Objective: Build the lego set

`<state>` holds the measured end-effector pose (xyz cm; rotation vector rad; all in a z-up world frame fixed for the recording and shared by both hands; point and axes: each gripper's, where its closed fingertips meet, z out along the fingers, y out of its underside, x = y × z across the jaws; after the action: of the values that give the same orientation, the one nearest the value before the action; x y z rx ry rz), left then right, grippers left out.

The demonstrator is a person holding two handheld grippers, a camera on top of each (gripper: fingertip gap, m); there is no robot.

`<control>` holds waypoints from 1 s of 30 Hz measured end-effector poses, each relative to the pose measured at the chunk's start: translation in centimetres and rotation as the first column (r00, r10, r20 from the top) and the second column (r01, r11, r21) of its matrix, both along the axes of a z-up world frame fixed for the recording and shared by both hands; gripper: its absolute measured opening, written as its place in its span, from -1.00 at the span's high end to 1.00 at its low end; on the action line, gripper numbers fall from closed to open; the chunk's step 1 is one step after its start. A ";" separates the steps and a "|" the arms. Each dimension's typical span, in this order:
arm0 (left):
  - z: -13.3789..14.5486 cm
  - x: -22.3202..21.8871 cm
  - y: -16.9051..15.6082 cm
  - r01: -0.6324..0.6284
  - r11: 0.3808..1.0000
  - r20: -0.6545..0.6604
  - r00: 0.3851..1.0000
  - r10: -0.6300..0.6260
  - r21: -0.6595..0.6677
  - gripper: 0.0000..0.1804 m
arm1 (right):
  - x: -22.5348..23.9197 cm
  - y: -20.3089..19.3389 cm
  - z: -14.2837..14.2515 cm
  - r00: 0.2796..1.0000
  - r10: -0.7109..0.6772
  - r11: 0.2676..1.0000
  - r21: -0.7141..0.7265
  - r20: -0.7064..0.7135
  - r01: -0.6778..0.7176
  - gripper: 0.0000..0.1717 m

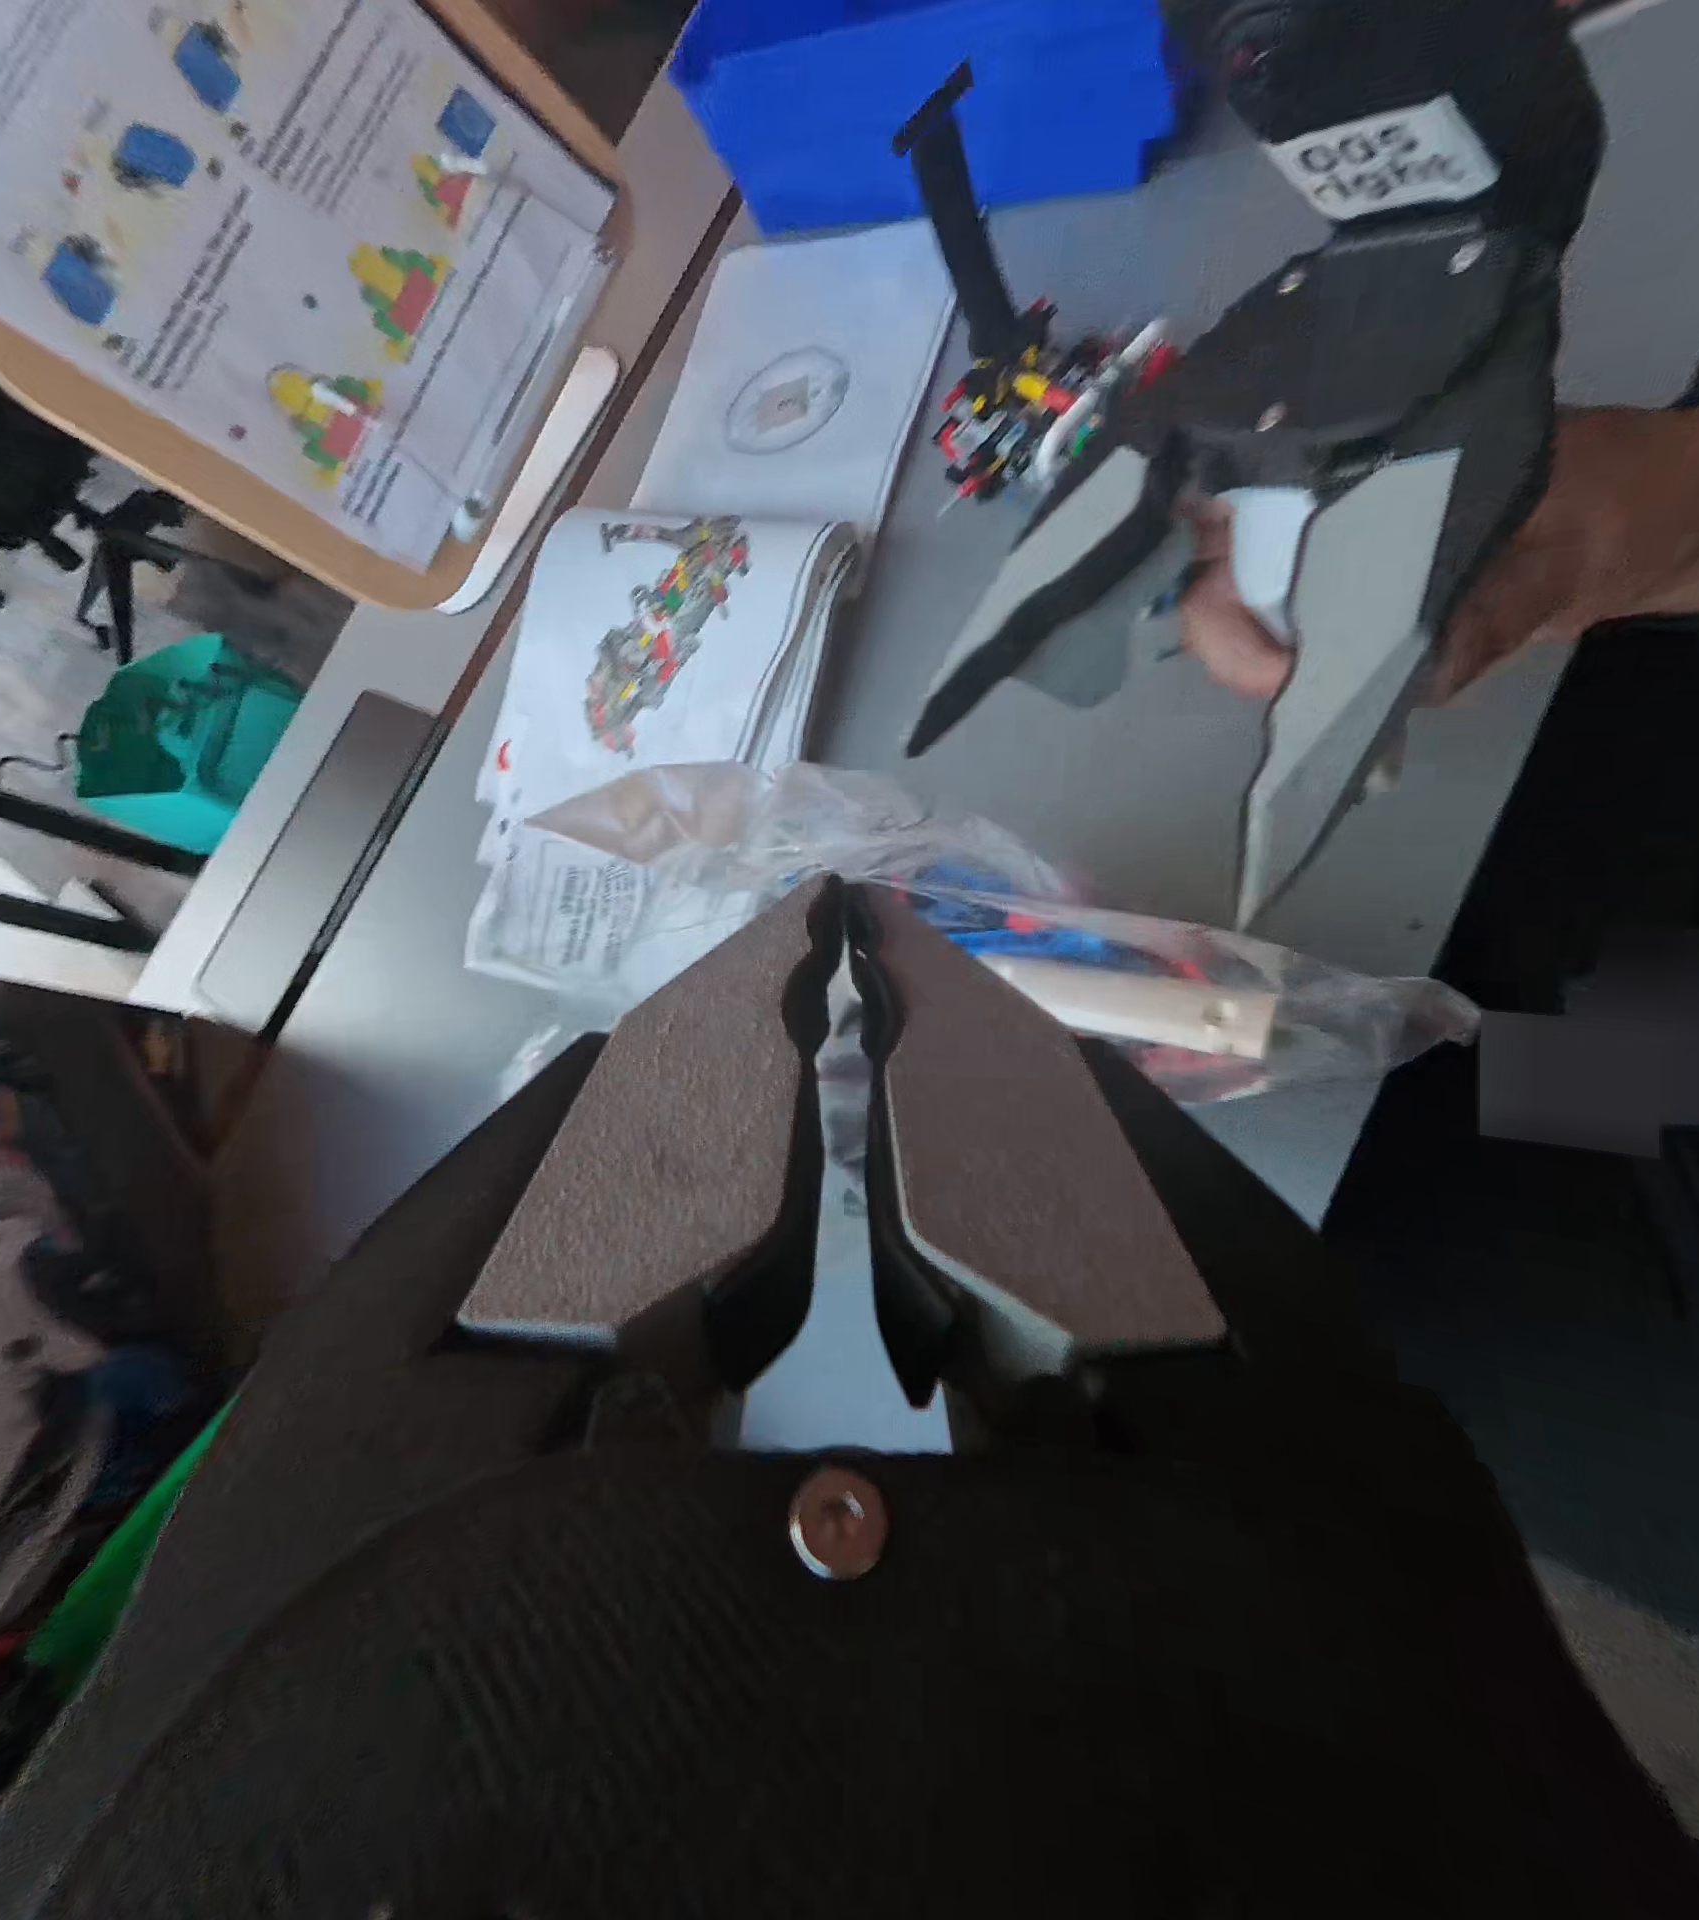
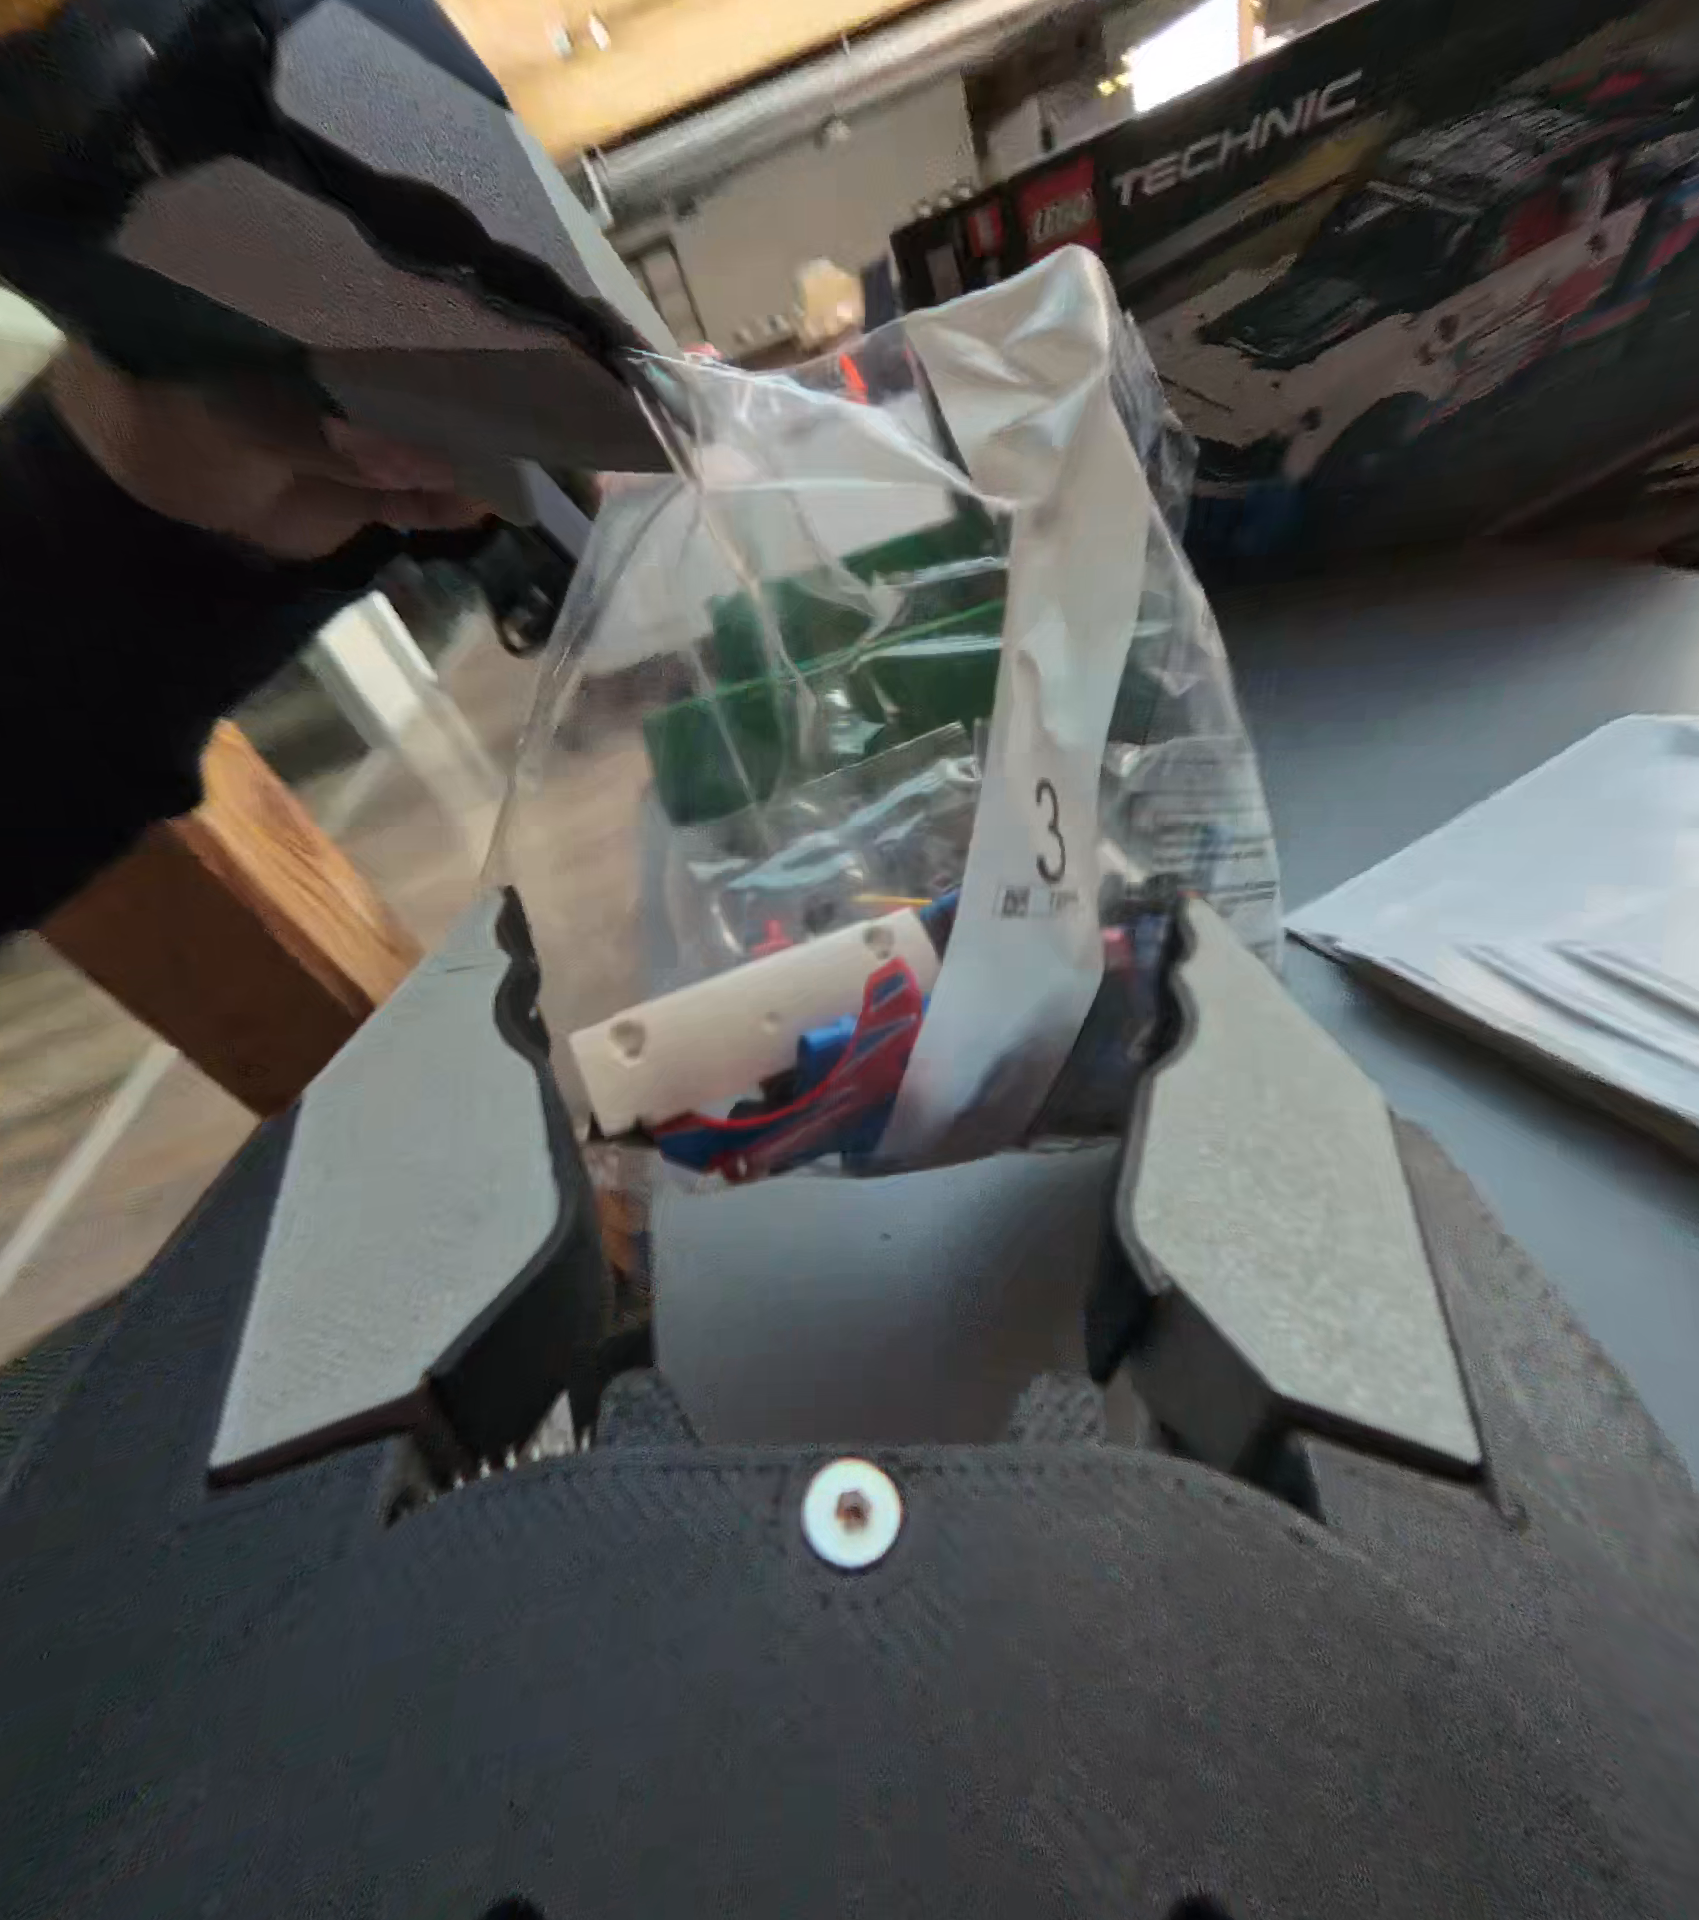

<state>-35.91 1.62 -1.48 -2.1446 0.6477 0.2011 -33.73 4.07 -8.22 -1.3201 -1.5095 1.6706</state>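
My left gripper [image 1: 832, 883] is pinched tight on the top edge of a clear crinkly plastic bag of small building pieces [image 2: 855, 727]; in the right wrist view the bag hangs from those fingertips above the grey tabletop [image 2: 1447, 727]. My right gripper [image 2: 845, 997] is spread wide, the bag's lower part sitting between its fingers [image 2: 1240, 1091]; whether either pad touches the film I cannot tell. Inside: a white flat drilled block [image 2: 751, 1018], blue and red plastic bits [image 2: 855, 1081], and a white paper strip [image 2: 1042, 727]. I judge the film thin, slick and floppy, with the weight low and loose, so it would swing and slump. Best hold is bunched film at the top or a side seam, not the lumpy bottom. Near: printed instruction booklets [image 1: 679, 634], a small multicoloured brick model [image 1: 1021, 416], a blue plastic bin [image 1: 928, 94].
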 end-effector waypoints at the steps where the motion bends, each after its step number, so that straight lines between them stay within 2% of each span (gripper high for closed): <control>1: -0.4 1.3 0.3 0.014 1.000 0.046 0.999 -0.015 0.010 1.00 | -0.4 0.0 -0.2 0.999 -0.028 0.994 0.102 0.027 0.025 -0.42; 2: -0.7 2.5 0.7 0.029 0.999 0.084 0.996 -0.031 0.025 1.00 | -0.6 -0.6 -0.4 0.999 -0.012 0.986 0.165 0.043 0.005 -0.41; 3: -0.9 3.5 1.1 0.030 0.998 0.114 0.993 -0.035 0.048 1.00 | -0.6 -1.4 -0.7 0.998 0.025 0.980 0.196 0.051 -0.034 -0.22; 5: -1.9 4.4 1.6 -0.009 0.998 0.164 0.987 -0.001 0.061 1.00 | -0.4 -1.3 -2.1 0.997 0.007 0.959 0.283 0.081 -0.030 0.66; 6: -1.9 4.8 1.5 -0.025 0.996 0.199 0.980 0.008 0.084 0.97 | -0.2 -0.9 -2.8 0.997 -0.019 0.950 0.313 0.080 -0.008 0.89; 7: -1.6 4.9 1.0 -0.053 0.993 0.252 0.967 0.024 0.108 0.93 | 0.1 -0.6 -3.3 0.996 -0.030 0.953 0.304 0.084 0.003 1.00; 10: -0.3 3.0 -2.6 -0.167 0.975 0.439 0.894 0.086 0.149 0.70 | 0.8 0.6 -5.0 0.989 -0.083 0.969 0.241 0.126 0.051 1.00; 11: -0.4 0.7 -4.3 -0.248 0.957 0.446 0.881 0.158 0.150 0.69 | 1.0 0.9 -5.6 0.984 -0.098 0.968 0.244 0.146 0.061 1.00; 12: -1.2 -2.9 -6.3 -0.371 0.919 0.394 0.871 0.294 0.133 0.68 | 1.2 1.1 -6.0 0.982 -0.108 0.967 0.245 0.156 0.067 1.00; 13: -2.4 -7.6 -8.8 -0.518 0.848 0.286 0.834 0.473 0.110 0.60 | 1.3 1.2 -6.1 0.981 -0.114 0.967 0.242 0.154 0.075 1.00; 14: -3.9 -12.2 -11.8 -0.654 0.752 0.168 0.753 0.636 0.082 0.46 | 1.4 1.2 -5.9 0.982 -0.117 0.969 0.236 0.146 0.080 1.00; 15: -5.8 -15.4 -14.5 -0.730 0.683 0.090 0.682 0.726 0.024 0.46 | 1.4 1.2 -5.6 0.984 -0.114 0.971 0.226 0.137 0.081 1.00; 16: -7.8 -17.1 -16.4 -0.762 0.646 0.073 0.642 0.763 -0.056 0.49 | 1.4 1.0 -5.2 0.986 -0.108 0.974 0.211 0.125 0.080 1.00; 17: -9.8 -17.7 -17.4 -0.765 0.630 0.112 0.620 0.777 -0.133 0.50 | 1.3 0.8 -4.8 0.989 -0.098 0.978 0.195 0.115 0.074 1.00; 19: -13.1 -17.7 -18.0 -0.732 0.633 0.220 0.594 0.774 -0.253 0.53 | 1.2 0.1 -4.4 0.991 -0.072 0.982 0.181 0.114 0.050 1.00; 21: -15.0 -18.8 -18.2 -0.747 0.612 0.210 0.575 0.791 -0.259 0.99 | 1.0 -0.4 -4.8 0.991 -0.063 0.981 0.192 0.118 0.039 1.00; 24: -14.8 -19.5 -16.5 -0.773 0.592 0.248 0.541 0.803 -0.230 1.00 | 0.8 -0.9 -5.3 0.990 -0.048 0.984 0.178 0.130 0.024 1.00; 26: -14.6 -19.2 -15.0 -0.755 0.610 0.267 0.552 0.790 -0.243 1.00 | 1.0 -1.0 -5.4 0.990 -0.044 0.983 0.181 0.135 0.019 1.00; 30: -14.5 -19.1 -12.5 -0.732 0.624 0.333 0.536 0.776 -0.274 1.00 | 1.1 -1.6 -4.7 0.991 -0.044 0.984 0.177 0.125 0.021 1.00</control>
<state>-55.04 -10.85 -15.96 -2.3356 -0.5992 0.1505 -32.58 2.47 -12.96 -1.3706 -1.6580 1.4196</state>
